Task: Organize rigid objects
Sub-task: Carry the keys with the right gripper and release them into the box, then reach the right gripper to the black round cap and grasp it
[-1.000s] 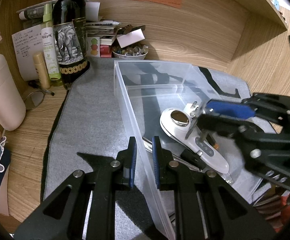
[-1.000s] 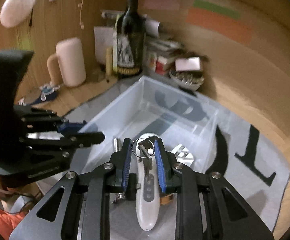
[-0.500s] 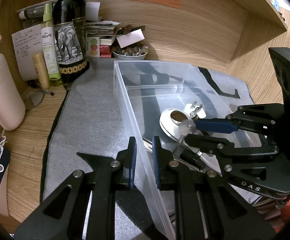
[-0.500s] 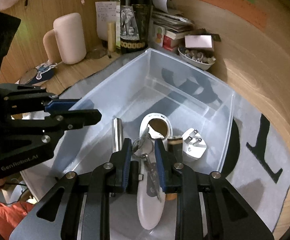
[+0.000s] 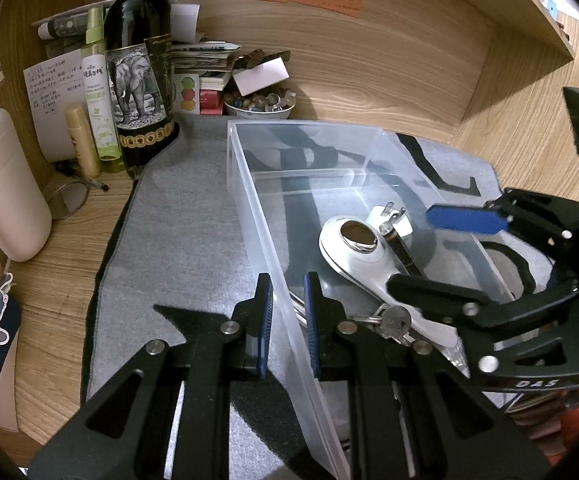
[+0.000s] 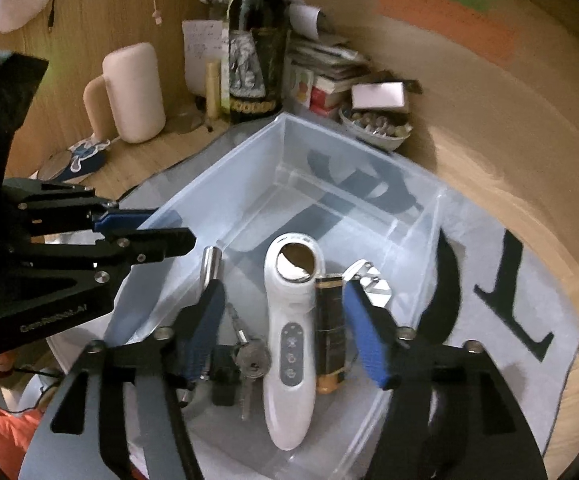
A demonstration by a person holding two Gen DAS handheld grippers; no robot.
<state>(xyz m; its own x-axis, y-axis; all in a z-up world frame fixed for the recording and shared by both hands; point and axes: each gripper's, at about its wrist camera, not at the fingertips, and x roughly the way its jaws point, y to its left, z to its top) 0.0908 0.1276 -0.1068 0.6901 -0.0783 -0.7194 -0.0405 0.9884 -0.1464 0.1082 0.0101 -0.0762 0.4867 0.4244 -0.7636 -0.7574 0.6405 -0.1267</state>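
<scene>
A clear plastic bin stands on a grey mat. My left gripper is shut on the bin's near side wall, one pad on each side. The right gripper hangs over the bin with its jaws opening, and nothing is pressed between the pads. A bunch of keys lies loose on the bin floor next to a white handheld device. A dark tube, a white plug adapter and a metal cylinder also lie in the bin. In the left wrist view the right gripper stands wide above the keys.
A wine bottle, a green spray bottle, a pale pink container and a bowl of small items crowd the back left corner against wooden walls. The grey mat lies bare left of the bin.
The right gripper lowered the keys into the bin, then spread its jaws; the keys dropped beside the white device. The left gripper stayed on the bin wall.
</scene>
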